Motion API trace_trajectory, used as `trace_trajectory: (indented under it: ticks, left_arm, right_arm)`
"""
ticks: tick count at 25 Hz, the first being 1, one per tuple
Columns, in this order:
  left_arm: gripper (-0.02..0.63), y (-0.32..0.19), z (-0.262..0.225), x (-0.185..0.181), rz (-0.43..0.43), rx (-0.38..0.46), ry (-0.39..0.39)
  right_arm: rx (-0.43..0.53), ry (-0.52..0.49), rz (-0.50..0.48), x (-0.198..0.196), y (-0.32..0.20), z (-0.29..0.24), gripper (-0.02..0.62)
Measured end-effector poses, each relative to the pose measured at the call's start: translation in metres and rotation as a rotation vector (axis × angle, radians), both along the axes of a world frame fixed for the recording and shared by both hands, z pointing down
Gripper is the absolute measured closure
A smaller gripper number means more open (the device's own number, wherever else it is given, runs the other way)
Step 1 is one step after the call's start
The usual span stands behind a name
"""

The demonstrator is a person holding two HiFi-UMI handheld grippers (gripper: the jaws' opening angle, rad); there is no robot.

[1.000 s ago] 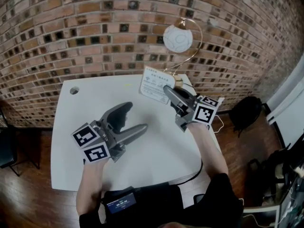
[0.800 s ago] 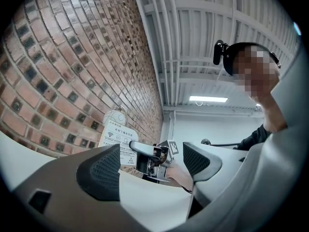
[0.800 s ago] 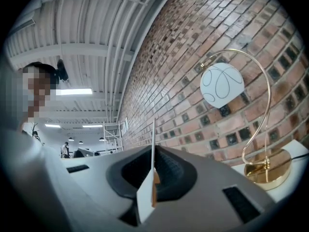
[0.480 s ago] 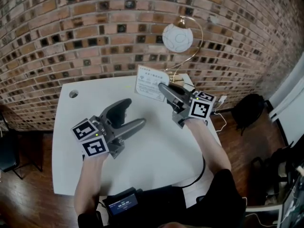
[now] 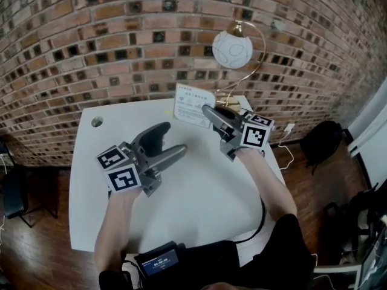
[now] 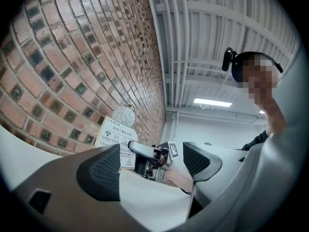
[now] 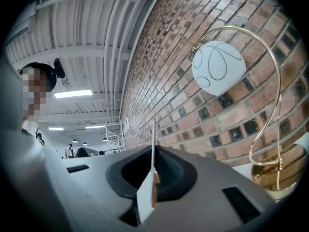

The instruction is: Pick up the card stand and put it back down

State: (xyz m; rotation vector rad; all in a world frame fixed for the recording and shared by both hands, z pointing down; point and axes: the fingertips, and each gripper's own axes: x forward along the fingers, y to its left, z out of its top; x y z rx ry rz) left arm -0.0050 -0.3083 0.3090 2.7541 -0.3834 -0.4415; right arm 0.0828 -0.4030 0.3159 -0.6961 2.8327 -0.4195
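Thin white card stand (image 5: pixel 193 106) w/ printed text & a wifi-type icon on its face, small brown piece at lower edge. Pinched between pads of right gripper (image 5: pixel 210 111), seen edge-on in right gripper view. At far side of surface (image 5: pixel 199 186), printed face twd the person, slightly tilted. Can't tell if it's clear of surface.
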Motion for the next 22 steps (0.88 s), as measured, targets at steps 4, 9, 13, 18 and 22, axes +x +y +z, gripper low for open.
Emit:
trace_trajectory:
  ticks: [4,9,13,18,22]
  left_arm:
    - [0.208,-0.009,0.006,-0.001,-0.008,-0.016,0.012]
    - [0.208,-0.022,0.013,-0.007,-0.034,-0.04,0.036]
    - [0.208,-0.03,0.019,-0.012,-0.051,-0.064,0.057]
    - [0.209,-0.041,0.026,-0.015,-0.06,-0.085,0.036]
    - [0.208,-0.045,0.029,-0.013,-0.054,-0.092,0.028]
  right_arm:
    - [-0.027,-0.007,-0.022,-0.005,-0.011,0.01,0.568]
    - [-0.013,0.001,-0.034,-0.008,-0.026,0.013,0.568]
    - [-0.032,-0.019,-0.045,-0.01,-0.039,0.019,0.568]
    - [-0.017,0.01,-0.042,-0.015,-0.05,0.018,0.568]
    - [-0.01,0.015,-0.047,-0.018,-0.058,0.019,0.568]
